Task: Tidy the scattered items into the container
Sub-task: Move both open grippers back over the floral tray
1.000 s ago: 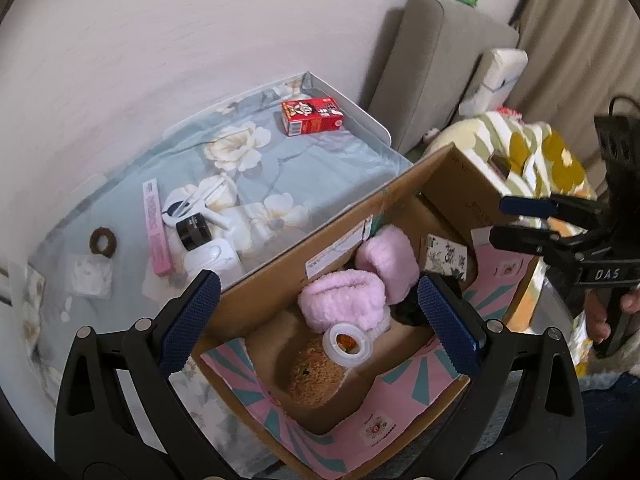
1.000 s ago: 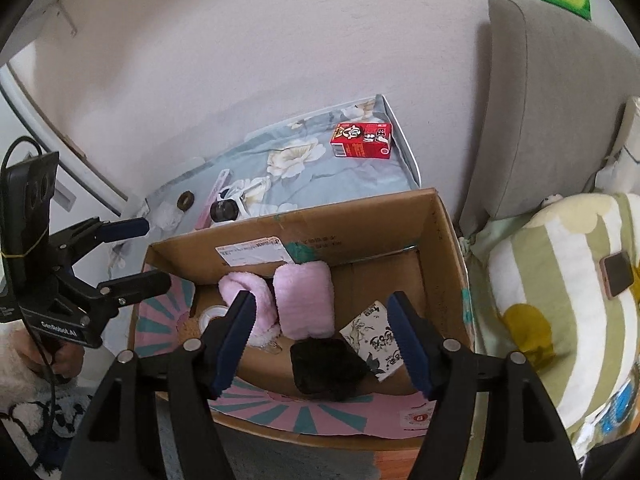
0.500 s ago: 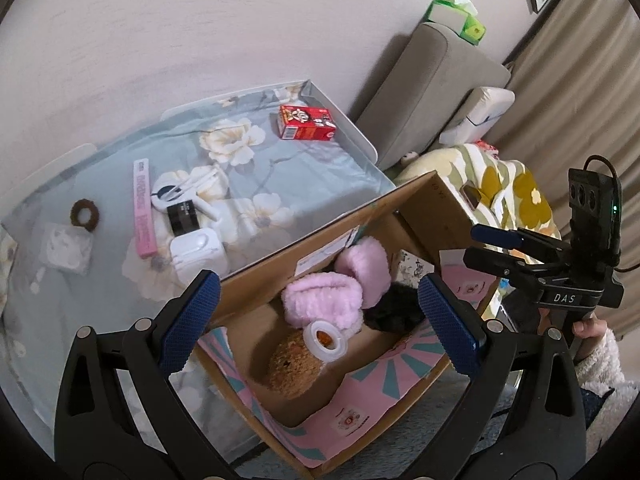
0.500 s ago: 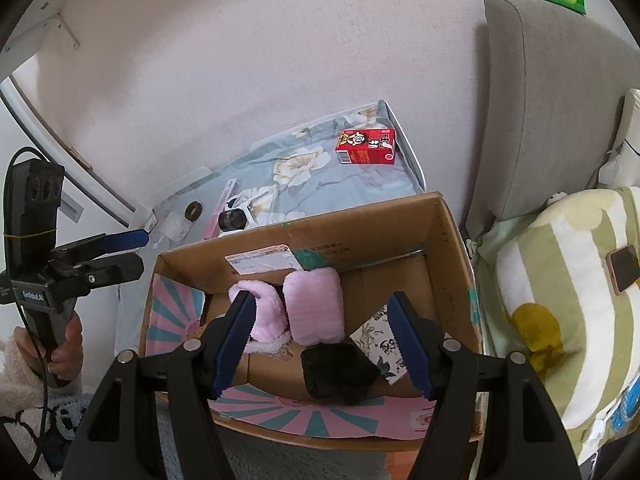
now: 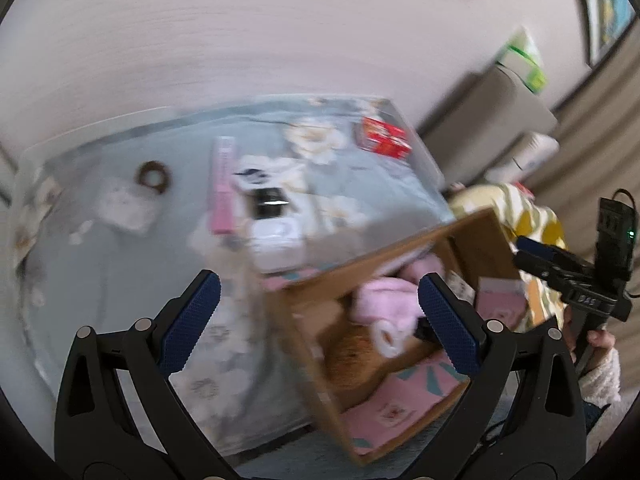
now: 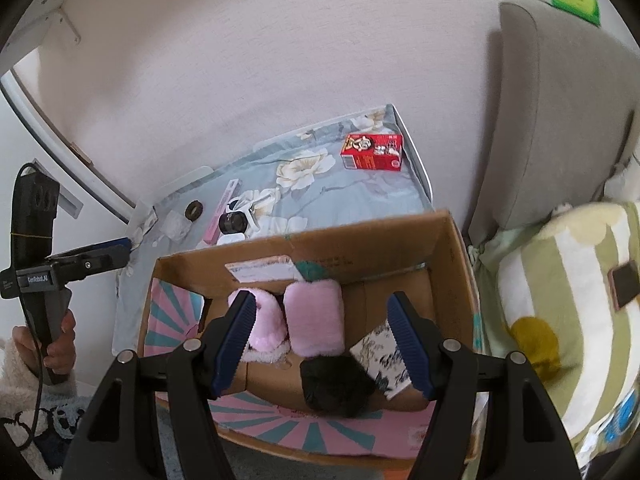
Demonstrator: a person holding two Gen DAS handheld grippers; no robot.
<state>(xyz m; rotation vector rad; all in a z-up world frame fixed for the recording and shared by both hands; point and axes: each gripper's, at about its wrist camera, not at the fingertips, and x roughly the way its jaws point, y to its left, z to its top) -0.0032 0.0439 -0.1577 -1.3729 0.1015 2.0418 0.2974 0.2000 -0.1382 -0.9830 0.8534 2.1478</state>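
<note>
With both hand-held grippers released and empty, the right hand-held gripper (image 6: 320,340) hung over the cardboard box (image 6: 452,248), and the left hand-held gripper (image 5: 318,320), blurred, risked clipping its near wall before reaching the pink stick (image 5: 222,188), black jar (image 5: 269,205) and red carton (image 6: 372,152) on the worktop (image 5: 120,280) beyond.

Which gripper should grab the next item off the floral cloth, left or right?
Left, probably. The left gripper is open and empty, facing the pink tube and white case on the floral cloth. The right gripper, also open, hangs over the cardboard box.
</note>
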